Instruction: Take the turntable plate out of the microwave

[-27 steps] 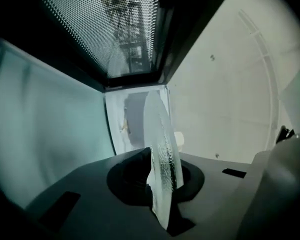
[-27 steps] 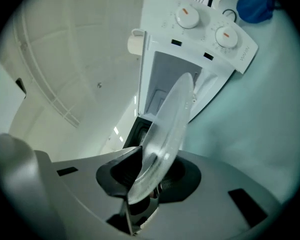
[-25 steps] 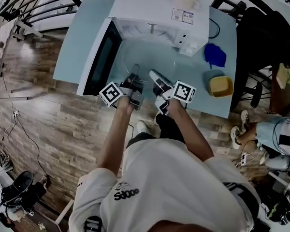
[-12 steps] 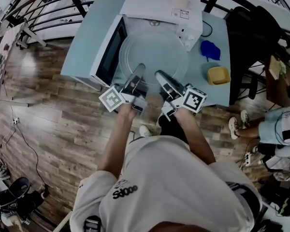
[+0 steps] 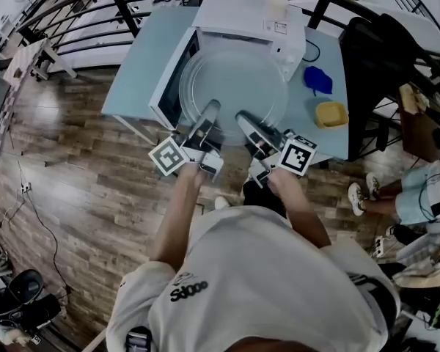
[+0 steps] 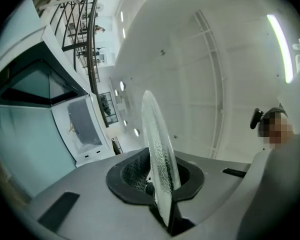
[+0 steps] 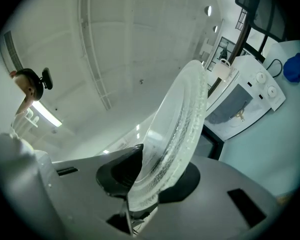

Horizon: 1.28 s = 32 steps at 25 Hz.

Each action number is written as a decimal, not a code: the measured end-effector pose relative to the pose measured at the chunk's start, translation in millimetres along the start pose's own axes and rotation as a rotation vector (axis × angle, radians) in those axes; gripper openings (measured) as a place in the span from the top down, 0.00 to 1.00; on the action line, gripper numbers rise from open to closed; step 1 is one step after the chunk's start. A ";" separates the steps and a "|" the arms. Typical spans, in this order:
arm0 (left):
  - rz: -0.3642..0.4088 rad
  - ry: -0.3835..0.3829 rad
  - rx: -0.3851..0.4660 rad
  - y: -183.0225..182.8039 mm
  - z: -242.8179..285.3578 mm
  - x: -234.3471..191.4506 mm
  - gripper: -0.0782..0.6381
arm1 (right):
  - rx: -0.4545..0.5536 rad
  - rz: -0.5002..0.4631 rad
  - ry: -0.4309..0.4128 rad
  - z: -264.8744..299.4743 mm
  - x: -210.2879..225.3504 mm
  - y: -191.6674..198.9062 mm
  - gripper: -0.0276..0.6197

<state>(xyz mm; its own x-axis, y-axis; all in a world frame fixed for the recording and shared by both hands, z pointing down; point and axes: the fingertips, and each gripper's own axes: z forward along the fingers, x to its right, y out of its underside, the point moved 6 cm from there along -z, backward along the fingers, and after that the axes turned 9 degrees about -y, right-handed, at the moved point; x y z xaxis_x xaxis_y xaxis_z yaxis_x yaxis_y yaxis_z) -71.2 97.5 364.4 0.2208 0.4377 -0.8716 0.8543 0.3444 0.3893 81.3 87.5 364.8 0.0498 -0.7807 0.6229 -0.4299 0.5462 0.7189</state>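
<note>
Glass turntable plate (image 5: 235, 86) is up in the air, out in front of the open microwave (image 5: 238, 17), over the light blue table (image 5: 139, 50). The person holds it by its near rim with both tools.

Left gripper (image 5: 209, 112) is clamped on the near-left part of the rim. In the left gripper view the plate stands edge-on between the jaws, the dark pads (image 6: 132, 176) pressing on both faces, and the rest of the plate rises away from the gripper toward the ceiling.

Right gripper (image 5: 243, 118) is clamped on the near-right part of the rim, just beside the left one. In the right gripper view the ribbed rim sits tilted between the jaws and the plate leans up and to the right.

The microwave door (image 5: 170, 79) hangs open on the left. A blue object (image 5: 317, 79) and a yellow container (image 5: 331, 114) lie on the table to the plate's right, apart from it.
</note>
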 end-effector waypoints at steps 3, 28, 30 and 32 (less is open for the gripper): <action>0.031 0.040 0.011 -1.0 -10.5 5.1 0.83 | -0.005 -0.030 -0.034 1.3 -10.2 4.1 0.85; 0.111 0.115 0.010 -21.3 -1.9 9.4 0.83 | -0.018 -0.084 -0.128 18.0 -10.0 -8.5 0.86; 0.103 0.111 0.011 -21.6 -1.3 8.4 0.83 | -0.018 -0.082 -0.128 18.7 -9.8 -9.3 0.86; 0.090 0.105 0.014 -21.3 -0.8 7.0 0.82 | -0.018 -0.077 -0.126 19.0 -9.0 -9.7 0.86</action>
<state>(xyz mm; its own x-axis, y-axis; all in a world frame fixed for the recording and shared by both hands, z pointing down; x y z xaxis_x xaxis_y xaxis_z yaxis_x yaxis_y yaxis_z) -88.2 94.0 350.3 0.2470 0.5506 -0.7974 0.8401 0.2885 0.4594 67.9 83.4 346.3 -0.0318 -0.8520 0.5225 -0.4126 0.4874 0.7696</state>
